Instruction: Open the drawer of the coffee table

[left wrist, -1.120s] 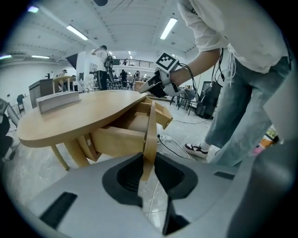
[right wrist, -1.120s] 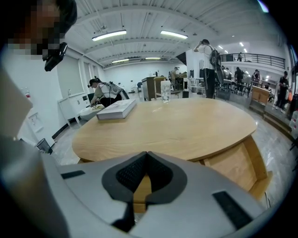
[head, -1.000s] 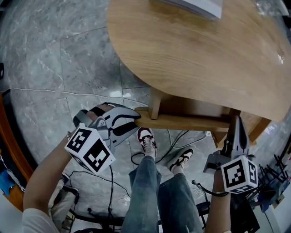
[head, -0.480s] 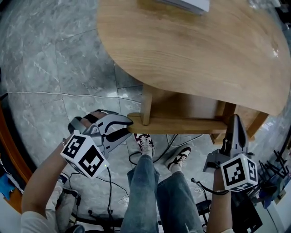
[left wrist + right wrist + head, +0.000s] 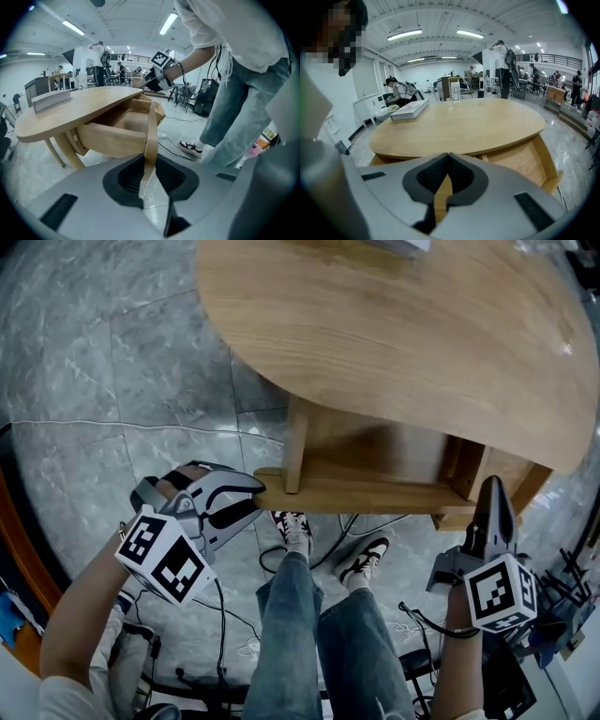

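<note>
Drawer of the oval, light-wood coffee table, pulled out from under the tabletop toward the person, its shallow interior exposed.

Head view, left to right: grey marble-patterned floor tiles fill the left side, with black cables trailing near the person's feet. The left gripper is clamped on the left end of the drawer's front board. The person's jeans-clad legs stand just behind the drawer front, at centre. The right gripper points at the right end of the board with its jaws fully together and nothing between them. Whether it touches the wood cannot be told.

Left gripper view: the front board passes edge-on between the two dark pads, which press on it. The open drawer box lies to the left of the board, below the tabletop.

Right gripper view: the pads meet. Beyond them the bare wooden tabletop carries a book at its left and a clear glass at its far edge.

Room: a large white hall with ceiling strip lights, people standing in the background and a railed mezzanine at the right.
</note>
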The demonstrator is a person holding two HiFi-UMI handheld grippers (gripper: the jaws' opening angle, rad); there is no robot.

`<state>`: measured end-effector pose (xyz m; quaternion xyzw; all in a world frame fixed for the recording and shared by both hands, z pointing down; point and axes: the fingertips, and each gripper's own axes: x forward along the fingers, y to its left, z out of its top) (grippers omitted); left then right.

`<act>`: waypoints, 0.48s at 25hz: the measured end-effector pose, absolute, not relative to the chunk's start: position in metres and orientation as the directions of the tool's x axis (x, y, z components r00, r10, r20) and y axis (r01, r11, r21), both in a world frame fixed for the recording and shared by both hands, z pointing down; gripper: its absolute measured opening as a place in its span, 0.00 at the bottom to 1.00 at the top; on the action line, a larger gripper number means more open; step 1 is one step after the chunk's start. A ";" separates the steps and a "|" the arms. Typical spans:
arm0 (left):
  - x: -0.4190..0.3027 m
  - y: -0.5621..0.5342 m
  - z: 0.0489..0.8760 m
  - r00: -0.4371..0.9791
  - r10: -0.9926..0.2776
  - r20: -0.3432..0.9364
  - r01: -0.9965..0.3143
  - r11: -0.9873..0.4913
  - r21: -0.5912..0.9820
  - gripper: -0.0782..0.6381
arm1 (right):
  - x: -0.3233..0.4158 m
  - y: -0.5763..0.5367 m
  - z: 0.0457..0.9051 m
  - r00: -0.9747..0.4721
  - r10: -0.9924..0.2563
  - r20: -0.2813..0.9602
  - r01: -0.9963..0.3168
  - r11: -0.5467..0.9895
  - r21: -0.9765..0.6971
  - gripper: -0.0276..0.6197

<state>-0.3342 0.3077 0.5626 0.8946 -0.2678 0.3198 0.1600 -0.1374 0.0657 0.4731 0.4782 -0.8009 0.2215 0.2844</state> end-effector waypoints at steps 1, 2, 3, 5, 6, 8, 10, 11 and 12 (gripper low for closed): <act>-0.334 0.309 0.563 0.651 -0.377 0.659 -0.585 -0.803 0.118 0.21 | -0.137 0.066 0.473 -0.380 -0.642 0.666 -0.893 0.442 -0.083 0.04; -0.334 0.310 0.563 0.649 -0.380 0.658 -0.591 -0.798 0.122 0.21 | -0.136 0.066 0.473 -0.382 -0.641 0.666 -0.893 0.442 -0.086 0.04; -0.334 0.310 0.564 0.647 -0.386 0.658 -0.598 -0.791 0.125 0.21 | -0.137 0.067 0.474 -0.385 -0.639 0.666 -0.892 0.443 -0.091 0.04; -0.334 0.310 0.564 0.640 -0.399 0.657 -0.615 -0.778 0.127 0.21 | -0.140 0.069 0.475 -0.393 -0.634 0.666 -0.888 0.449 -0.097 0.04; -0.334 0.310 0.564 0.638 -0.403 0.656 -0.621 -0.773 0.129 0.21 | -0.141 0.070 0.476 -0.393 -0.637 0.664 -0.890 0.444 -0.101 0.04; -0.333 0.311 0.565 0.638 -0.405 0.655 -0.623 -0.771 0.131 0.21 | -0.139 0.072 0.477 -0.389 -0.640 0.662 -0.897 0.428 -0.113 0.04; -0.330 0.313 0.564 0.641 -0.402 0.654 -0.621 -0.773 0.133 0.21 | -0.136 0.075 0.478 -0.390 -0.640 0.662 -0.898 0.423 -0.120 0.04; -0.328 0.314 0.563 0.642 -0.401 0.654 -0.619 -0.774 0.134 0.21 | -0.134 0.076 0.477 -0.390 -0.641 0.661 -0.898 0.423 -0.120 0.04; -0.327 0.316 0.563 0.642 -0.400 0.654 -0.619 -0.774 0.134 0.21 | -0.133 0.076 0.476 -0.390 -0.642 0.661 -0.898 0.423 -0.120 0.04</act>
